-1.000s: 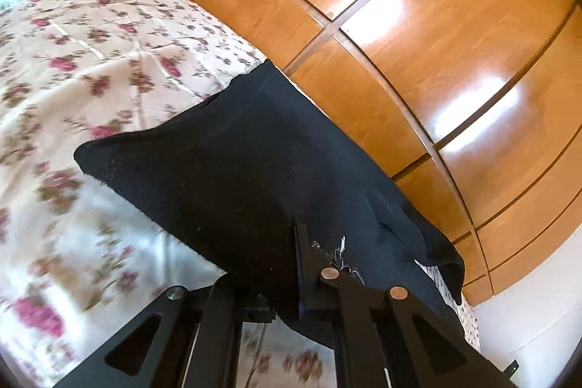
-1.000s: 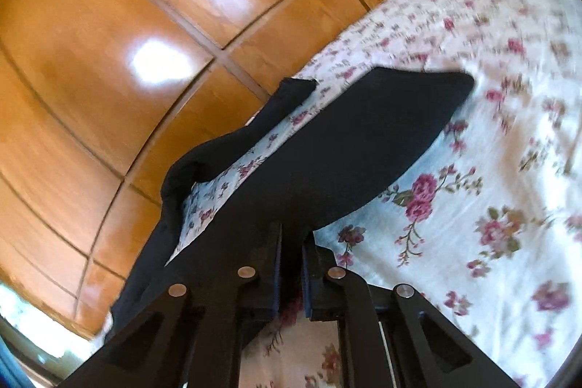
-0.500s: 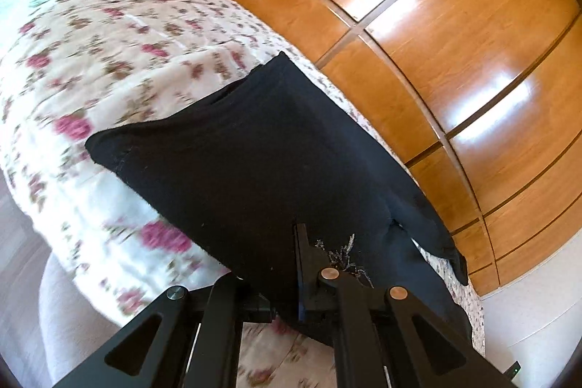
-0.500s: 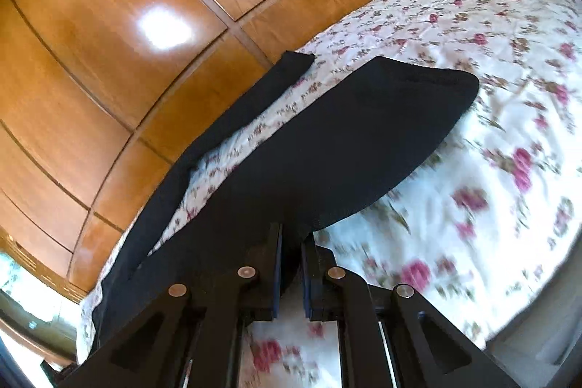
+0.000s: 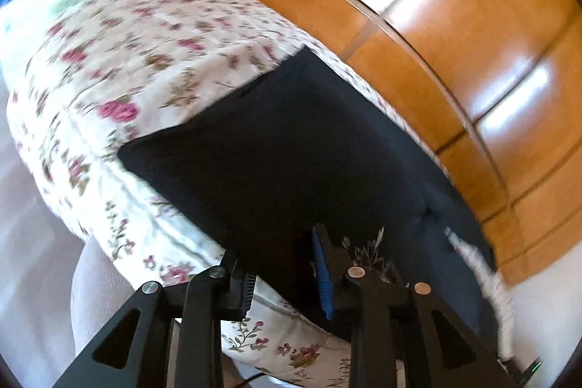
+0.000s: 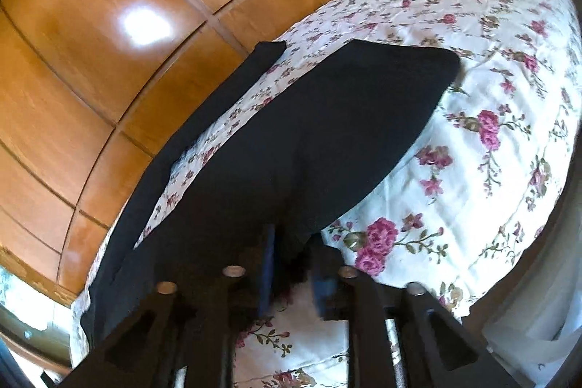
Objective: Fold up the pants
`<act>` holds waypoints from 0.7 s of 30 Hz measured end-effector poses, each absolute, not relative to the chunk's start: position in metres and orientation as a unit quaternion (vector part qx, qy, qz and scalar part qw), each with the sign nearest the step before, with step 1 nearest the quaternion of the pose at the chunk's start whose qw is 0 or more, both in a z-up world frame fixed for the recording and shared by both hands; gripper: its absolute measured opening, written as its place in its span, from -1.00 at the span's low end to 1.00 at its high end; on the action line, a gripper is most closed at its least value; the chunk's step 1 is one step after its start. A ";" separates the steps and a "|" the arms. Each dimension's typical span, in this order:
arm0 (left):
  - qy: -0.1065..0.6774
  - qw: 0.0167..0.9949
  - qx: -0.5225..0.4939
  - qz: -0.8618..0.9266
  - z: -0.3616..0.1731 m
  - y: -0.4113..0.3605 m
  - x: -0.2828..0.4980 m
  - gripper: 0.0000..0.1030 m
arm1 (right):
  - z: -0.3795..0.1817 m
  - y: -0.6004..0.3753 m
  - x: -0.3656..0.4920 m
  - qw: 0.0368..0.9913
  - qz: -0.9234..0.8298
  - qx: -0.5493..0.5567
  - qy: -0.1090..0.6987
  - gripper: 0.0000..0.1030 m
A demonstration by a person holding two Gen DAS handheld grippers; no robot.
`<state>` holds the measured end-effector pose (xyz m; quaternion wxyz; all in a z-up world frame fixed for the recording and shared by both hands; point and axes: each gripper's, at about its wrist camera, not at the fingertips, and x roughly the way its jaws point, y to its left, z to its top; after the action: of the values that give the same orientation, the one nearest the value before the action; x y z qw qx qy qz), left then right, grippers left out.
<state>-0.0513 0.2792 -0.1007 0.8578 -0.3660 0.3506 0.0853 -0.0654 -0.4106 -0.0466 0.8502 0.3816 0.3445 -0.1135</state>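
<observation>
Pants [image 5: 291, 148] lie spread on the bed [image 5: 120, 60], black cloth on a flowered cover, beside the wooden wardrobe [image 5: 436, 6]. Their near edge sits at the bed's near side, right under both grippers.

As a judgement of progress: little folding shows yet. In the right wrist view the pants [image 6: 327, 140] still show two legs apart, one broad dark panel running up the middle of the bed [image 6: 491, 97] and a thinner strip along the bed's edge by the wardrobe [image 6: 109, 6], with flowered cover between them. So the garment looks laid out and pulled toward the near side, not yet doubled over. Bringing one leg onto the other and then folding along the length seems left to do.

The left gripper [image 5: 287, 279] has its jaws opening; the cloth edge lies between the fingers, but a gap shows on the inner side of each, so the pads no longer press it. The right gripper [image 6: 291, 282] is also opening, with a bunched bit of cloth between its blue pads; it looks let go, though that corner is dim.

The long axis runs from the grippers away across the bed, roughly parallel to the wardrobe front. The far end is a squared edge, likely the leg hems, which would put the waist nearest the grippers; I cannot be sure of that.
</observation>
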 end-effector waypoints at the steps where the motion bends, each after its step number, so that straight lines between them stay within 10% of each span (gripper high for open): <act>1: 0.344 0.855 -0.379 0.091 -0.099 0.283 -0.054 -0.45 | -0.044 -0.414 -0.068 0.850 -0.127 0.382 0.340 -0.35; 21: 0.295 0.873 -0.366 0.126 -0.047 0.321 0.028 0.12 | -0.004 -0.279 0.056 0.925 -0.025 0.111 0.362 -0.14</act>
<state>0.0275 0.3205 -0.0472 0.8734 -0.3661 0.2953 0.1263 0.0563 -0.2788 -0.0037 0.9251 0.1113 0.3621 -0.0252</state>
